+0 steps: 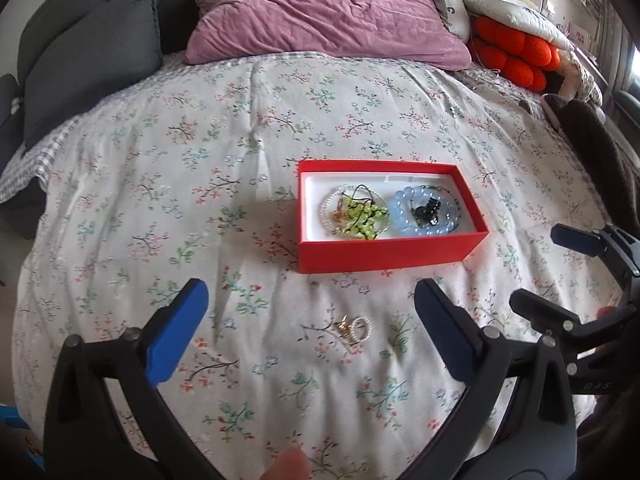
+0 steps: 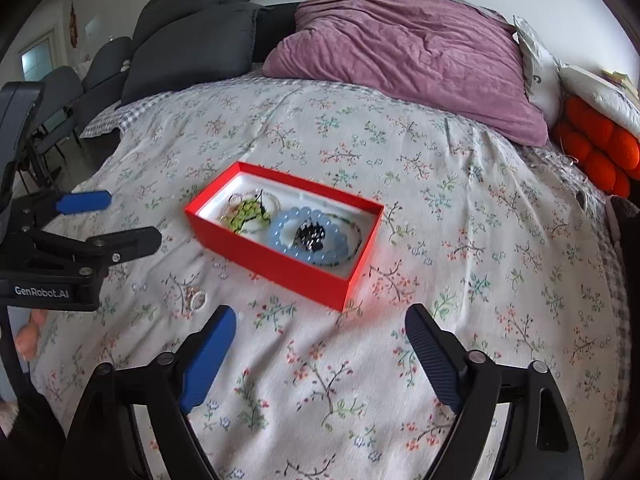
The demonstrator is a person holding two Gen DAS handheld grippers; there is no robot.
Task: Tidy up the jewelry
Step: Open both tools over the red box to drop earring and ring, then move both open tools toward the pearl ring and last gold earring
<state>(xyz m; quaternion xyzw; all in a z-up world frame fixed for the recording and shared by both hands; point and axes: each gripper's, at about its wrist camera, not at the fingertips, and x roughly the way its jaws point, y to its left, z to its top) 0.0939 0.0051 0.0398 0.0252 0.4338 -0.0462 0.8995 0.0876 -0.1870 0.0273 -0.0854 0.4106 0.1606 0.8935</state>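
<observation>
One red box (image 1: 384,254) lies beyond my two tongs, left (image 1: 310,330) and right (image 2: 320,360). In it I count one blue bead bracelet (image 1: 404,214), one green bead piece (image 1: 360,220) and one black piece (image 1: 426,210). One small ring cluster (image 1: 354,330) lies between my left tongs.

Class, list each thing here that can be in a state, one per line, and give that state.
Red box: open, no lid on it, resting on the bedspread.
Blue bead bracelet: inside the box.
Green bead piece: inside the box.
Small rings: outside the box, lying on the bedspread.
Left gripper: open, empty.
Right gripper: open, empty.
</observation>
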